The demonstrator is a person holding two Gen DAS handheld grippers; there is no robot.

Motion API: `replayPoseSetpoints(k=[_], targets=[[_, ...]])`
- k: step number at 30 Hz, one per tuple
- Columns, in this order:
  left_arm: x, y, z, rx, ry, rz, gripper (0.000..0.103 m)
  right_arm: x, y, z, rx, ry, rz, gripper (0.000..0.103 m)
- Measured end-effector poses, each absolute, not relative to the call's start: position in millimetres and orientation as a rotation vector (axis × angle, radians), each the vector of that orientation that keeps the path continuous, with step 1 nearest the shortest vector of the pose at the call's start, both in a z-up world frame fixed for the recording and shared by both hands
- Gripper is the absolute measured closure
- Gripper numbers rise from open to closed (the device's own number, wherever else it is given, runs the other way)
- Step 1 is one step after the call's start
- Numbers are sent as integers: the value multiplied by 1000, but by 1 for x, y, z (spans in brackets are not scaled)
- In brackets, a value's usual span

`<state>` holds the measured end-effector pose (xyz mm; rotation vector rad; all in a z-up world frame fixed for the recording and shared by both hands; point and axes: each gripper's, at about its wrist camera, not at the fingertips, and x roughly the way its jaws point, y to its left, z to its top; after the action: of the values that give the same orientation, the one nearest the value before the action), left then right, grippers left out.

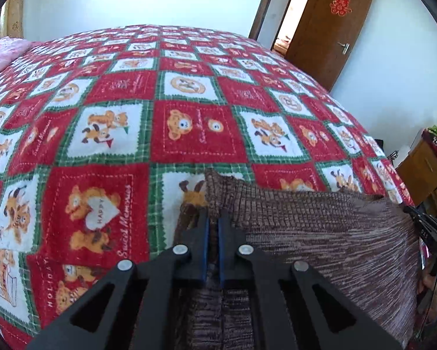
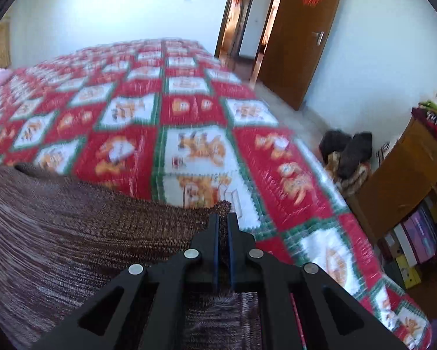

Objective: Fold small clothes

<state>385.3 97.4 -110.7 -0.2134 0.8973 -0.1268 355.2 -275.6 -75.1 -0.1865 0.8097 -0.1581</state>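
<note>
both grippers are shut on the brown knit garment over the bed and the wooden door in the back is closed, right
Not quite: the wooden door stands open, as the left wrist view shows, with the lit doorway beside it. The rest holds: the left gripper and the right gripper are each shut on the brown knit garment over the bed.
</note>
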Motion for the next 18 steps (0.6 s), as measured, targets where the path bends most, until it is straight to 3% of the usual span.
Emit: replayPoseSetpoints(k=[7, 11, 15, 16, 18], targets=[[383, 98, -103, -202, 929, -136, 91, 346, -281, -64, -149, 786, -152, 98], [341, 90, -79, -81, 884, -137, 83, 290, -284, -11, -67, 637, -143, 98], [290, 66, -70, 38, 860, -197, 75, 235, -278, 5, -76, 710, -115, 98], [282, 63, -70, 53, 855, -201, 72, 226, -276, 3, -78, 732, -104, 98], [259, 53, -75, 72, 852, -200, 52, 202, -267, -9, -103, 812, -44, 98]])
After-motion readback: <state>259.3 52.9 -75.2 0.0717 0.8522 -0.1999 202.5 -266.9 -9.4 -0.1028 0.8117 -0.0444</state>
